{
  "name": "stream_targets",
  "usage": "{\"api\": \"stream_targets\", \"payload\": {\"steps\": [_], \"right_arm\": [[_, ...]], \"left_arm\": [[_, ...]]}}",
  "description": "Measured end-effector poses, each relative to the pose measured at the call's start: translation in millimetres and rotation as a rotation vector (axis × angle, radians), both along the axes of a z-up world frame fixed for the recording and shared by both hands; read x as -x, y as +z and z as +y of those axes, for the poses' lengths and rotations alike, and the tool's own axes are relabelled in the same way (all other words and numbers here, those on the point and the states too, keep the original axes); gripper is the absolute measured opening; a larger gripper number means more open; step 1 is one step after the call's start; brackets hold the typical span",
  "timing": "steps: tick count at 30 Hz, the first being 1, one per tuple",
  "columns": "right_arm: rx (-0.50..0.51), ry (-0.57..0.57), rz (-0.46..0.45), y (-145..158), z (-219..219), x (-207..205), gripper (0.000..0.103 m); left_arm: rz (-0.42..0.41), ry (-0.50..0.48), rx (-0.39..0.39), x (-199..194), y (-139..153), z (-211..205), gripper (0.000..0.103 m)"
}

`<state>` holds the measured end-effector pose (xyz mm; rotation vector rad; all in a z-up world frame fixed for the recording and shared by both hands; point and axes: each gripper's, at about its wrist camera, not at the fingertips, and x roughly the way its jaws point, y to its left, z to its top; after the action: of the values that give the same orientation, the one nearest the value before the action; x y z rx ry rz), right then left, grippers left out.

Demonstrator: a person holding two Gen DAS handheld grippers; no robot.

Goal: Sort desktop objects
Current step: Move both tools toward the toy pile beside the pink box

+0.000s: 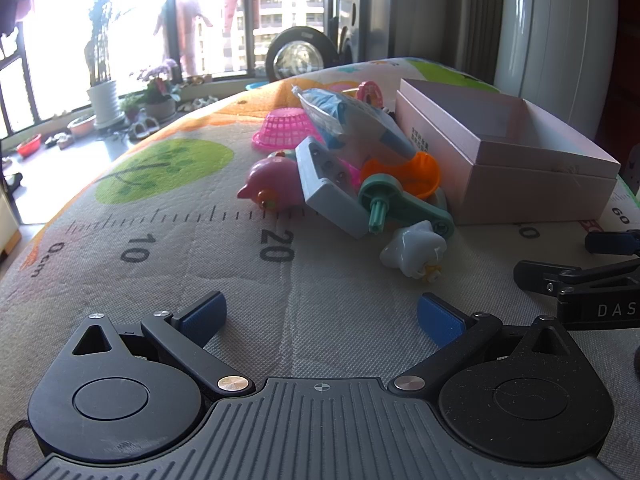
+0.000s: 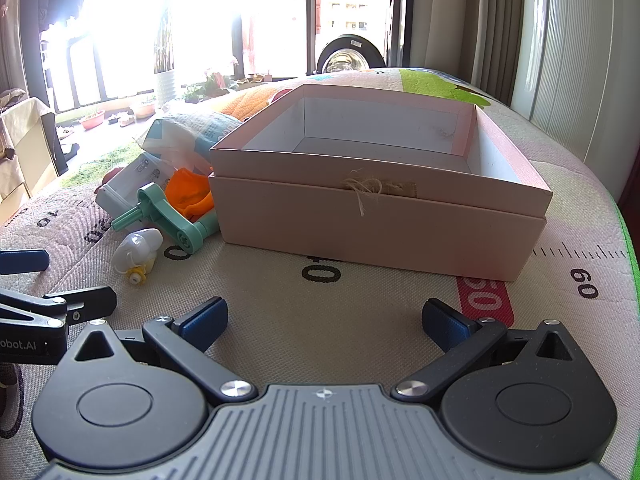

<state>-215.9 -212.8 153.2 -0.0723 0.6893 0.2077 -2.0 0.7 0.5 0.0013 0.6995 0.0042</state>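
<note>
A heap of toys lies on a printed play mat (image 1: 200,248): a pink bird (image 1: 272,186), a pink basket (image 1: 284,126), a blue-and-white packet (image 1: 340,120), a grey-blue block (image 1: 328,188), an orange cup (image 1: 416,174), a green crank piece (image 1: 400,204) and a white toy (image 1: 414,248). To their right stands an open pink box (image 2: 376,216), nothing visible inside. My left gripper (image 1: 322,316) is open and holds nothing, short of the toys. My right gripper (image 2: 326,320) is open too, facing the box's front wall. The white toy (image 2: 136,252) lies ahead of it to the left.
The other gripper shows at the right edge of the left wrist view (image 1: 580,284) and at the left edge of the right wrist view (image 2: 52,312). Beyond the mat's far edge are windows, potted plants (image 1: 104,96) and a round black appliance (image 1: 300,54).
</note>
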Motion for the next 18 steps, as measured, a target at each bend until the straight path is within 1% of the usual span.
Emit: {"api": "stream_targets", "payload": {"steps": [10,14,16,18], "right_arm": [[0.0,0.001,0.007,2,-1,4,0.103],[0.011,0.01,0.063,7,-2,3,0.103],[0.017,-0.002,0.062,7,-2,10,0.103],[0.016,-0.007,0.081,8,-3,14,0.103]], "left_arm": [[0.006,0.0,0.0,-1,-1,0,0.103],[0.018,-0.009,-0.001,-2,1,1,0.103],[0.024,-0.013,-0.001,-2,1,2,0.103],[0.033,-0.02,-0.002,-3,2,2,0.103]]}}
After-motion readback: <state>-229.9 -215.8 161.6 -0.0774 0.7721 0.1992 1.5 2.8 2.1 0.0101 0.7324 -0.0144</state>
